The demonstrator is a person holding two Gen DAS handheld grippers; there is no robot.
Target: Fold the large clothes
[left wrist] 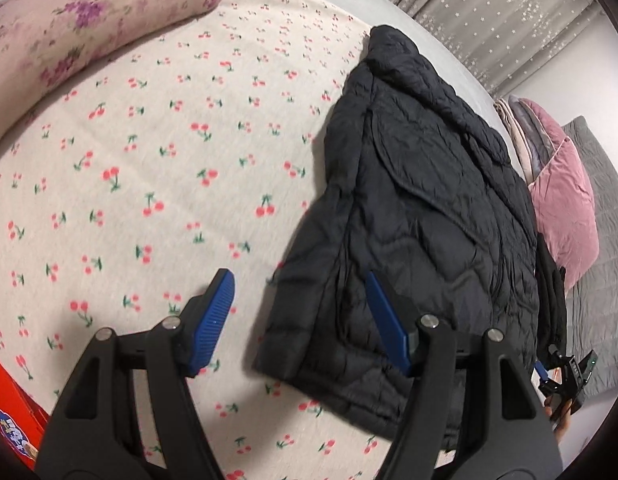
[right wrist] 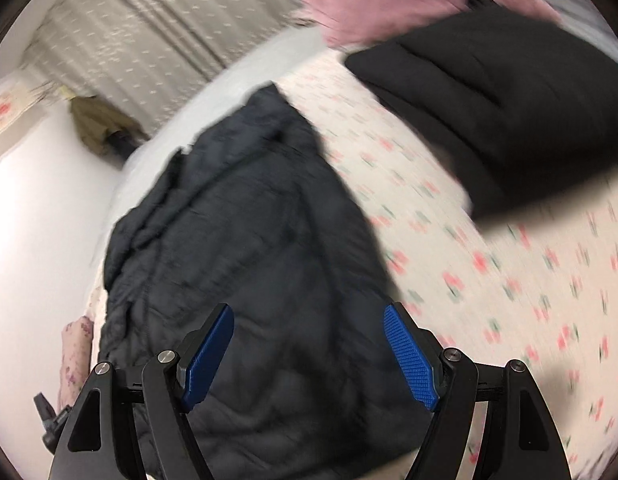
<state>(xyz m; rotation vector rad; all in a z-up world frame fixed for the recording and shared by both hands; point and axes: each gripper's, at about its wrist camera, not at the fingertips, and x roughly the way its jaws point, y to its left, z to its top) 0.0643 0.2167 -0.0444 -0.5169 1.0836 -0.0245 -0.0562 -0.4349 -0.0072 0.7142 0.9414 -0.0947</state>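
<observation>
A black quilted puffer jacket (left wrist: 421,216) lies folded lengthwise on the cherry-print bed cover (left wrist: 149,168). My left gripper (left wrist: 299,284) is open and empty, hovering over the jacket's near left edge. The right gripper shows small at the jacket's far right (left wrist: 565,376). In the right wrist view, which is motion-blurred, the same jacket (right wrist: 261,248) lies below my right gripper (right wrist: 309,320), which is open and empty above it.
A floral pillow (left wrist: 77,28) lies at the bed's far left. A pink cushion (left wrist: 565,208) and grey quilt (left wrist: 605,280) sit right of the jacket. A folded black garment (right wrist: 497,112) lies beyond. Grey starred curtains (left wrist: 501,16) hang behind. A red box (left wrist: 13,408) is at lower left.
</observation>
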